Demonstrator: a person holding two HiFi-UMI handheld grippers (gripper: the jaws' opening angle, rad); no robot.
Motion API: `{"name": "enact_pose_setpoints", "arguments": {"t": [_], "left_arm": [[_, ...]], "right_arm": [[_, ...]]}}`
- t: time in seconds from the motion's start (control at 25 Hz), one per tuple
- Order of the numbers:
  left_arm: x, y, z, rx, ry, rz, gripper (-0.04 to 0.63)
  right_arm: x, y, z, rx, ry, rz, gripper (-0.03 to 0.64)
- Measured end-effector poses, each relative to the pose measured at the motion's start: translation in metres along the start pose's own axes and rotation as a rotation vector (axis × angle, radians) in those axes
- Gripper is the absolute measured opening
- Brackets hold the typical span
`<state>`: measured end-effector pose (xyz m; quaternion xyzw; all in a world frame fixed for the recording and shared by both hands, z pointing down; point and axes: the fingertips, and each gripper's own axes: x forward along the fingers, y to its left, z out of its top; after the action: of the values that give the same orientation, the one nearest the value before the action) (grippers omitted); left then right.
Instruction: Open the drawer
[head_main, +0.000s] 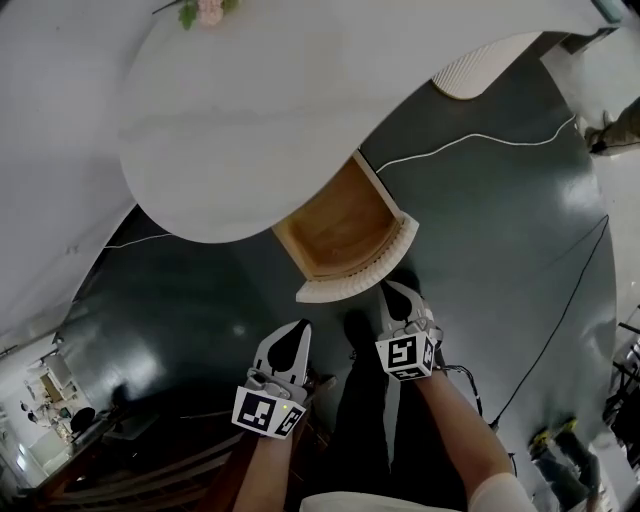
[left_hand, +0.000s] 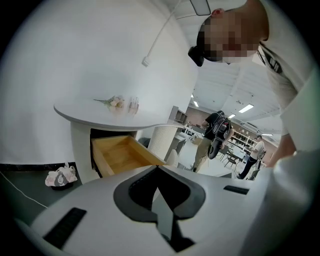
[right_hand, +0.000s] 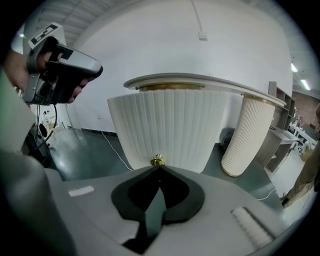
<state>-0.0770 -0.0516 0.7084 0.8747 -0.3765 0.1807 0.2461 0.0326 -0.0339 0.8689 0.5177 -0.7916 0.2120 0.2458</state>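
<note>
The drawer stands pulled out from under the round white tabletop; its wooden inside is bare and its ribbed white front faces me. In the left gripper view the drawer shows from the side. A small brass knob sits on the ribbed front. My right gripper is shut, its tips just below the knob; I cannot tell whether they touch it. In the head view the right gripper is close to the drawer front. My left gripper hangs lower left, shut and empty.
A ribbed white pillar stands right of the drawer unit. A thin white cable runs over the dark floor. Flowers lie on the tabletop. A crumpled bag sits on the floor by the base. People stand far off.
</note>
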Motion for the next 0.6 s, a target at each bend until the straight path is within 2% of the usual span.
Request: {"name": "enact_pose_setpoints", "arguments": {"t": [0.28, 0.6], "left_arm": [[-0.037, -0.015, 0.04, 0.004, -0.018, -0.009, 0.003], [-0.102, -0.048, 0.093, -0.019, -0.008, -0.03, 0.003]], "right_arm": [[-0.046, -0.001, 0.057, -0.018, -0.014, -0.031, 0.011], [-0.117, 0.015, 0.15, 0.038, -0.067, -0.058, 0.011]]}}
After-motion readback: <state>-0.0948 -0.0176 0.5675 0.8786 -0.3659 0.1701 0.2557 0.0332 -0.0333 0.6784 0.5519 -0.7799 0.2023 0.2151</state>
